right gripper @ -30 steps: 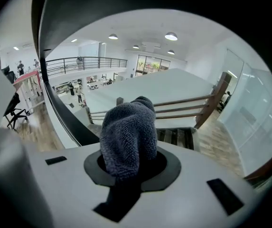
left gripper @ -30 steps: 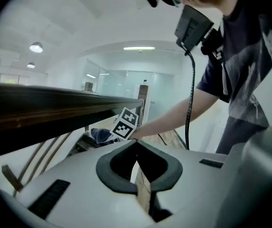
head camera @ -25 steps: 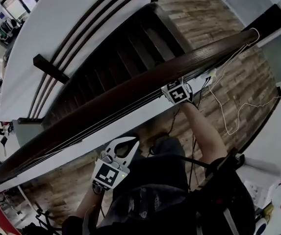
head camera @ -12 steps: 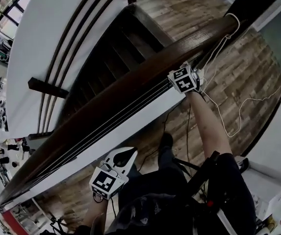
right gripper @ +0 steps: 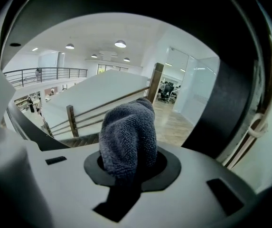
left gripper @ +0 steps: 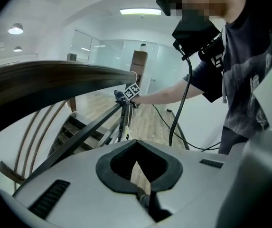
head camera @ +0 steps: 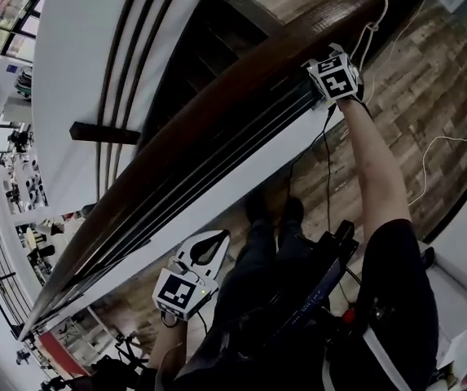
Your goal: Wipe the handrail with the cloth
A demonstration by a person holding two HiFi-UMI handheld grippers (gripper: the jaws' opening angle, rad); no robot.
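Handrail (head camera: 217,108): dark brown wood, ran diagonally across the head view from top right down to bottom left, thin dark rods just below it and stairs (head camera: 192,47) on its far side.

Cloth (right gripper: 128,137): grey terry, bunched, pinched in the right gripper (right gripper: 131,167). Jaws were clamped on its lower part and the rest stood up past the tips. In the head view the right gripper (head camera: 333,73) sat at the upper end of the rail, tight against its near lower edge, with the person's right arm (head camera: 376,169) stretched out to it. The cloth itself wasn't visible there. Couldn't tell whether the cloth actually touched the wood.

Left gripper (head camera: 213,243): well apart from the right one, low and on the near side of the rail, not touching it. Its jaw tips were pressed together with nothing between them; only wood floor (left gripper: 140,172) showed through the loop they formed.

A white cord (head camera: 376,15) looped over the rail's top end and trailed down to the floor on the right.
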